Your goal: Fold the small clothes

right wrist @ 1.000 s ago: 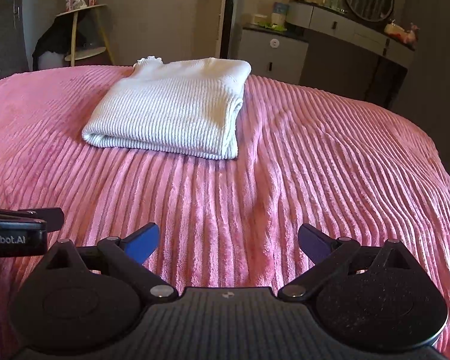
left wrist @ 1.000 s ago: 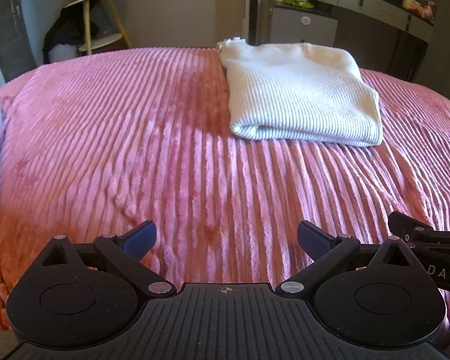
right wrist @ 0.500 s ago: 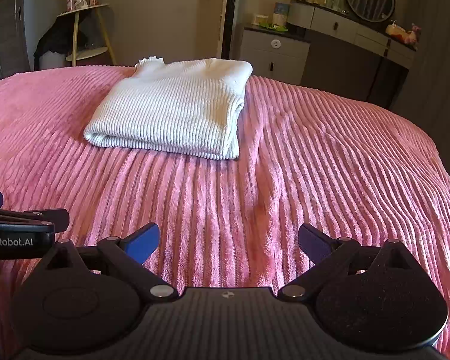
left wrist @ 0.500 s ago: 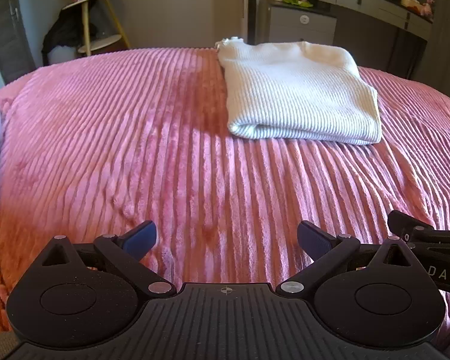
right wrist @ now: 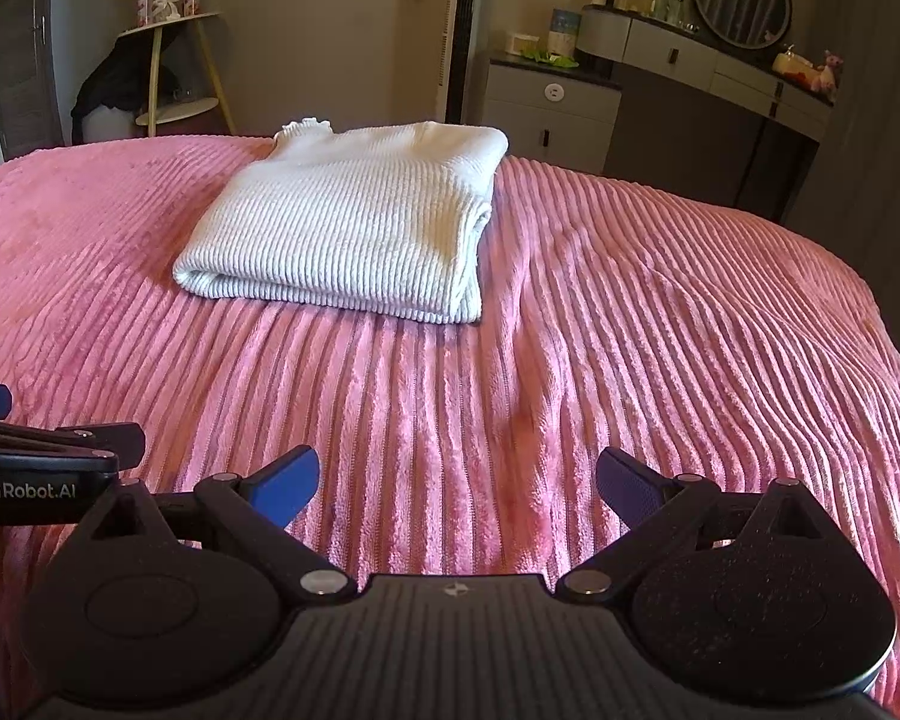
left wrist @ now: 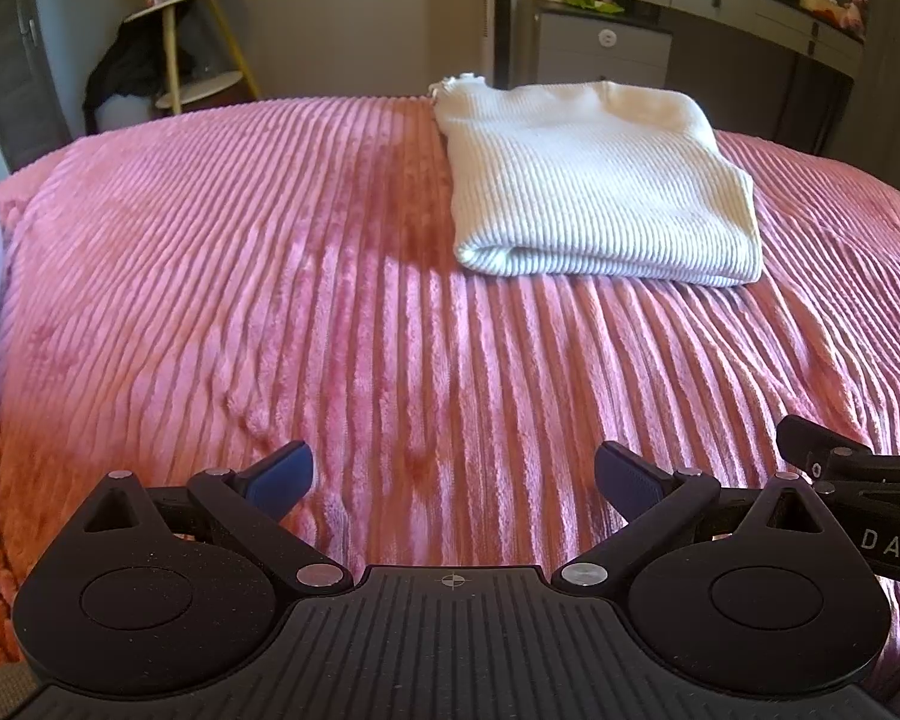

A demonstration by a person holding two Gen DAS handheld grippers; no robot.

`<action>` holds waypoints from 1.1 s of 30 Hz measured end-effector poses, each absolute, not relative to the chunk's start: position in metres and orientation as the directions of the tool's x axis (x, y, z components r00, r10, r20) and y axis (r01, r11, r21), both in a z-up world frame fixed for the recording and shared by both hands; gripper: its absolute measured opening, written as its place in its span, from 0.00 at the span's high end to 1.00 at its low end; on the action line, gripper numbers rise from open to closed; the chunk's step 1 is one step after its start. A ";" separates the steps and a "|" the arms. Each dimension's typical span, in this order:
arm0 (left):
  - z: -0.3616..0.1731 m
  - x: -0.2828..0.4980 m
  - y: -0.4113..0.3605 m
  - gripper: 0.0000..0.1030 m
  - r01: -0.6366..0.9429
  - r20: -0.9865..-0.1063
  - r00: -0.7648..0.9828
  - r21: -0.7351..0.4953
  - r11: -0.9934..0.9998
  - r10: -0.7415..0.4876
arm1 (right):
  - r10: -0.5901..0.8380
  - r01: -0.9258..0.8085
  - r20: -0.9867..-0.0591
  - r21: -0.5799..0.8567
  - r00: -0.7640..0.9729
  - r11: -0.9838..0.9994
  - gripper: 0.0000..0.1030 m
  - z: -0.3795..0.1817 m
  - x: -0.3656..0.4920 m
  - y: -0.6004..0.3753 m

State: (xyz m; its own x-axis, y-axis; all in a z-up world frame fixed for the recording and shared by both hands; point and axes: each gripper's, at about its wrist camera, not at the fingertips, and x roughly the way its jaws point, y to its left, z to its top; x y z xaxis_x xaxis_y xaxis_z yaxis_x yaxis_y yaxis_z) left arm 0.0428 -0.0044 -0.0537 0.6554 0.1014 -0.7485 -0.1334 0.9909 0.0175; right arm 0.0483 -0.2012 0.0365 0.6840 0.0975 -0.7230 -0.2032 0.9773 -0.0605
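At the bed's (left wrist: 270, 276) far end, white sweater (left wrist: 588, 192) lies folded. Left tool (left wrist: 453, 477) and right tool (right wrist: 457, 483) wide, empty, well short. Risk: a snagged top layer undoes the fold.

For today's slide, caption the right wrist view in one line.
Open right gripper hovers over pink ribbed bedspread; folded white sweater lies ahead.
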 end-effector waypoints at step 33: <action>-0.051 0.041 -0.005 0.00 -0.119 -0.736 0.670 0.031 0.992 0.103 | 0.106 -0.216 -0.733 -0.058 0.672 0.975 0.04 0.035 0.048 -0.201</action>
State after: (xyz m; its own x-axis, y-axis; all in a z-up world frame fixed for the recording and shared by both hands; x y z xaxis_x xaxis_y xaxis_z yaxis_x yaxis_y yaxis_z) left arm 0.0413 -0.0054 -0.0512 0.6696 0.1032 -0.7356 -0.1190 0.9924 0.0308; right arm 0.0482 -0.2009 0.0350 0.6720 0.1055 -0.7330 -0.2164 0.9746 -0.0581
